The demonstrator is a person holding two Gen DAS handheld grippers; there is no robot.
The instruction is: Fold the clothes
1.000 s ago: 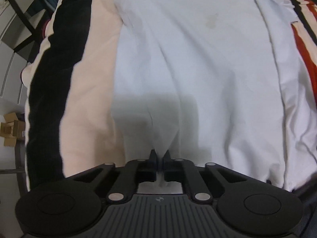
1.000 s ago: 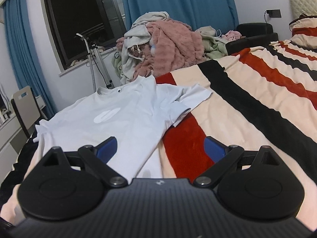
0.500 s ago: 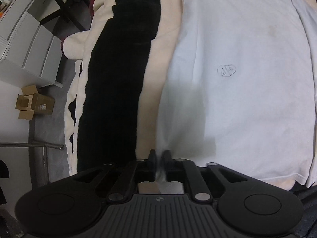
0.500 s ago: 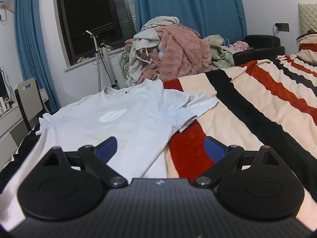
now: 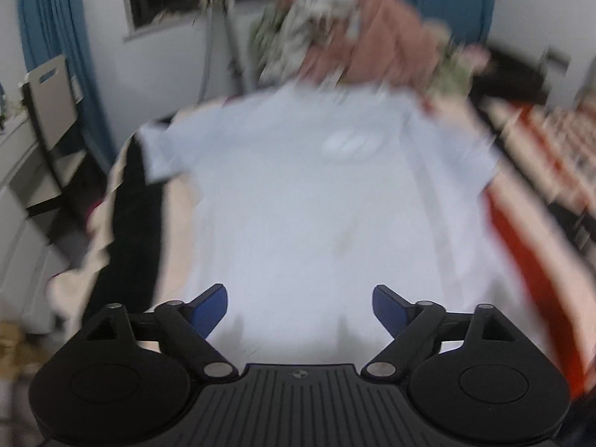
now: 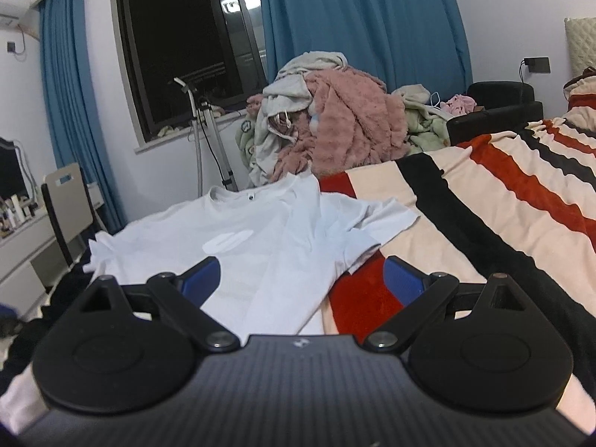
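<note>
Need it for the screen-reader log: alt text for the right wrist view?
A white T-shirt lies spread flat on a striped blanket, with the open right tongs hovering at its near edge, nothing between them. Behind are a clothes pile, blue curtains and a dark window.

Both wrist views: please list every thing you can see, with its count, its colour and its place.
T-shirt: one, white, spread flat on the bed, collar toward the window.
Blanket: one, cream with red and black stripes, covering the bed under the T-shirt.
Clothes pile: one heap, pink, grey and pale green, beyond the T-shirt's collar.
Curtains: blue, on both sides of the dark window.
Chair: one, beige back, at the left by a white desk.
Armchair: one, black, behind the bed at the right.
Left gripper: black with blue pads, jaws just opened, nothing between them.
Right gripper: same colours, open, empty.
</note>
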